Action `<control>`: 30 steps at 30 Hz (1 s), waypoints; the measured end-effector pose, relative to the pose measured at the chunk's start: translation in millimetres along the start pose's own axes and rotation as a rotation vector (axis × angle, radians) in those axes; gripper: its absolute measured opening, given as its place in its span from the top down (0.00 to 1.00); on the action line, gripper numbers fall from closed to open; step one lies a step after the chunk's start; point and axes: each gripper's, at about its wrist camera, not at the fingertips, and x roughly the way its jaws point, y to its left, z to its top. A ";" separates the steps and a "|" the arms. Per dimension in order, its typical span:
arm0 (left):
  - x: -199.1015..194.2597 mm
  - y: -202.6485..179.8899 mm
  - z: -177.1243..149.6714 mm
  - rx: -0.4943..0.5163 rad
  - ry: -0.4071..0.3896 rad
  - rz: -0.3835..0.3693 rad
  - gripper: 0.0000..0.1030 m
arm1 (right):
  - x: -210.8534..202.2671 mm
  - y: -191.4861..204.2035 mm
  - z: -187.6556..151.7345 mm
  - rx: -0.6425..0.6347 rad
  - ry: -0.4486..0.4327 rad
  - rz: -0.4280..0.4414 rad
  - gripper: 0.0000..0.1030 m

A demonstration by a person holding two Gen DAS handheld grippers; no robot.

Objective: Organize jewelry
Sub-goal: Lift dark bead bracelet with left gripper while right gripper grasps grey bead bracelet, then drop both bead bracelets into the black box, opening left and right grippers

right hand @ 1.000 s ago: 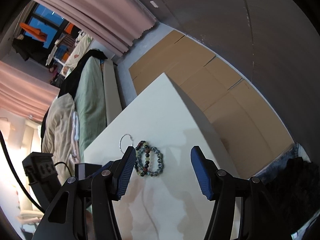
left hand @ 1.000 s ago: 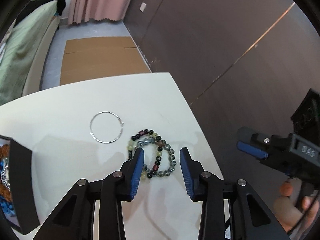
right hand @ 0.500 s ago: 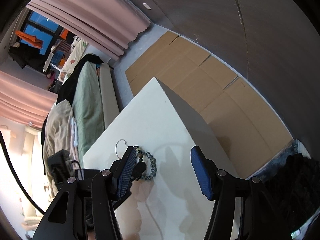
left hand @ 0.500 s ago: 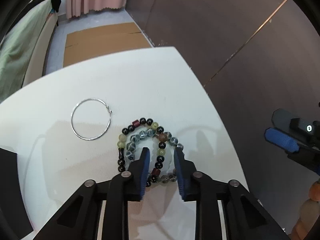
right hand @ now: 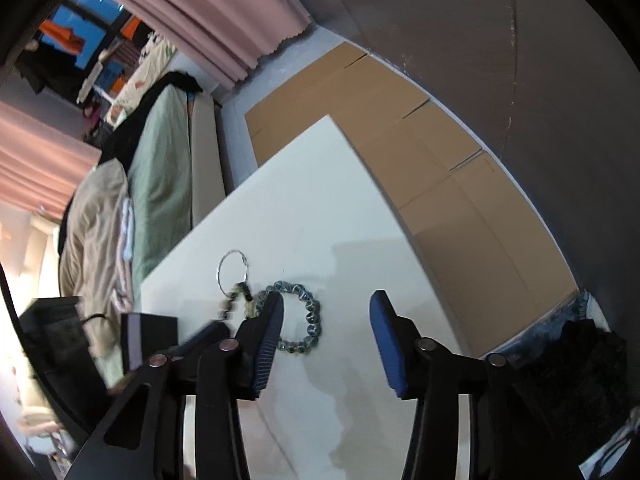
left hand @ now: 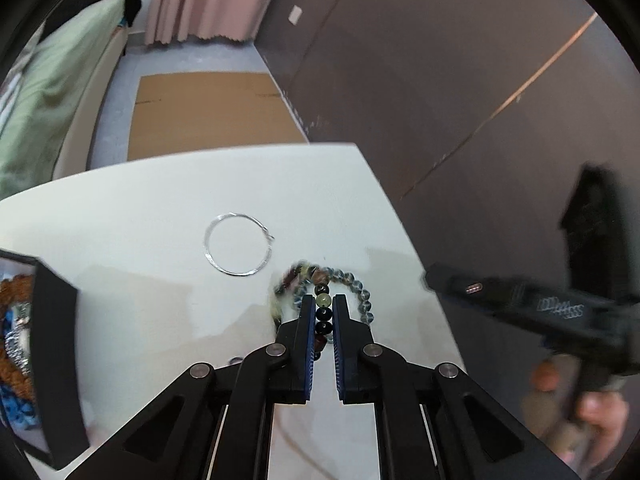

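Observation:
On the white table point(left hand: 160, 200) lie a thin silver hoop point(left hand: 238, 244) and a blue-grey bead bracelet point(left hand: 362, 296). My left gripper point(left hand: 323, 308) is closing and its pads press on a strand of the mixed dark-and-yellow bead bracelet point(left hand: 323, 300), whose far part is blurred. In the right wrist view my right gripper point(right hand: 328, 304) hangs over the table with its jaws closing but still wide apart. The blue-grey bracelet point(right hand: 316, 312) lies on the table by its left finger, untouched. The mixed bracelet point(right hand: 236, 300) and the hoop point(right hand: 232, 268) sit left of it.
A black jewelry box point(left hand: 52, 360) with several pieces inside stands open at the table's left. The right gripper's body point(left hand: 520, 308) and a hand hover off the table's right edge. Flattened cardboard point(right hand: 440, 168) lies on the floor beyond, and a bed point(right hand: 160, 168) stands further left.
My left gripper has gone from wide apart to shut on the mixed bracelet, which now sits apart from the blue-grey one. My right gripper came closer to the table and its jaws narrowed.

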 end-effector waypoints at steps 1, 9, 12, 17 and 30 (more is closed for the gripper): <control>-5.8 2.9 0.2 -0.011 -0.013 -0.016 0.92 | 3.8 2.8 -0.5 -0.011 0.008 -0.010 0.59; -36.4 20.8 1.2 -0.051 -0.070 -0.067 0.92 | 33.1 27.1 -9.4 -0.104 0.048 -0.113 0.70; -44.4 30.9 0.2 -0.072 -0.083 -0.057 0.92 | 41.1 34.2 -10.6 -0.129 0.052 -0.143 0.72; -66.7 41.3 1.0 -0.090 -0.125 -0.077 0.92 | 52.5 42.8 -14.3 -0.181 0.053 -0.221 0.80; -141.0 80.4 -6.3 -0.160 -0.273 -0.066 0.92 | 12.9 76.1 -28.1 -0.190 -0.047 -0.019 0.90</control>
